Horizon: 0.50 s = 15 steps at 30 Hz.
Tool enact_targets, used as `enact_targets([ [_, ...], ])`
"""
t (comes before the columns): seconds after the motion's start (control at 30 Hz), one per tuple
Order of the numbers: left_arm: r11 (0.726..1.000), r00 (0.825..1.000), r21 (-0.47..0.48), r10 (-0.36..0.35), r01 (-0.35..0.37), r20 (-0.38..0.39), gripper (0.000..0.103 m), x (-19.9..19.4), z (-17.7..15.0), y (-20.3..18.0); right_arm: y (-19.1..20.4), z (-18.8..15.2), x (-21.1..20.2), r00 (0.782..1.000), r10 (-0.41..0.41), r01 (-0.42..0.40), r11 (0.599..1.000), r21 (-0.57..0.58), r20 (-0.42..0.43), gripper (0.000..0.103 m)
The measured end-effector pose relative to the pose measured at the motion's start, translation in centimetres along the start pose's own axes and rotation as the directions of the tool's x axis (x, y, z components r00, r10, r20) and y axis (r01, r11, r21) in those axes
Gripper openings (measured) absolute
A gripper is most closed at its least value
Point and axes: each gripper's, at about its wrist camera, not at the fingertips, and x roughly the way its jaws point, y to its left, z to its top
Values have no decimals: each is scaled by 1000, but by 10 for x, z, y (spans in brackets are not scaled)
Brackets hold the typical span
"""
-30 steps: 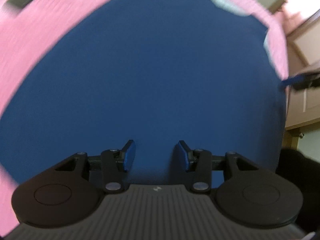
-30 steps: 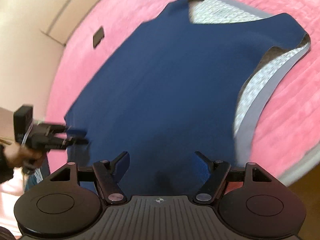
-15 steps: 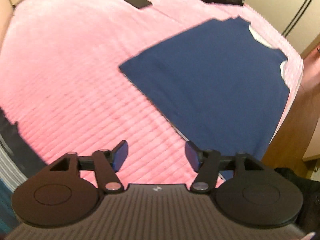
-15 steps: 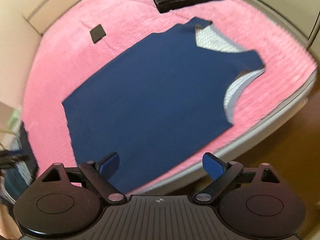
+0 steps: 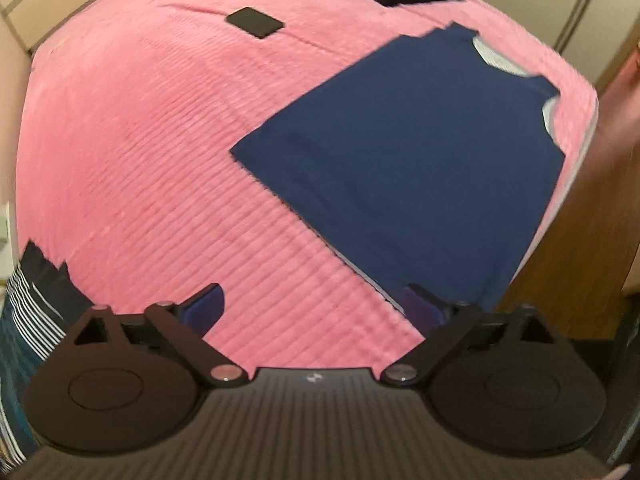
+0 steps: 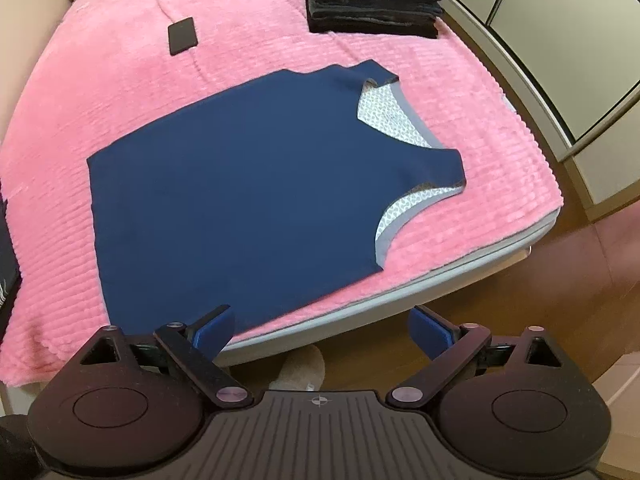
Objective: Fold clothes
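Both views look steeply down onto a bed covered by a pink ribbed blanket. A navy sleeveless top lies spread flat on the blanket, not yet folded. Its hem is toward the left of the right wrist view. Its neckline and armhole, showing a pale patterned lining, are toward the right, near the bed's edge. The long axis of the top therefore runs roughly left to right across that view, parallel to the near edge of the bed.

The right gripper hangs above the bed's edge and the wooden floor, with the top's near side edge just ahead of its left finger. Its jaws stand wide and nothing is between them. The left gripper hangs over bare blanket, and the top extends away to its upper right. Its jaws are opening and are already wide, with nothing between them. Neither gripper touches the cloth.

The coming move appears to turn on this layout. The left gripper lies nearer the hem end and the right gripper nearer the side edge leading to the armhole, so each can descend on its own end of the near edge.

A stack of dark folded garments sits at the far end of the bed. A small dark flat object, possibly a phone, lies on the blanket well apart from the top.
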Motion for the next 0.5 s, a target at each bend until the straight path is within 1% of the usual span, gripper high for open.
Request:
enact_targets([
  [0.1, 999, 1000, 45, -6, 6, -4, 96, 1, 6, -18, 3, 0, -5, 1000, 4, -4, 1000, 16, 6, 96],
  [0.2, 997, 999, 64, -31, 31, 9, 96, -2, 10, -29, 8, -1, -9, 1000, 14, -14, 1000, 24, 3, 96],
  [0.37, 998, 997, 10, -69, 69, 35, 97, -3, 19, -28, 20, -6, -11, 1000, 21, -21, 1000, 11, 1, 96],
  [0.5, 998, 997, 25, -60, 59, 42, 97, -3, 24, -27, 25, -11, -8, 999, 33, -33, 999, 13, -6, 96],
])
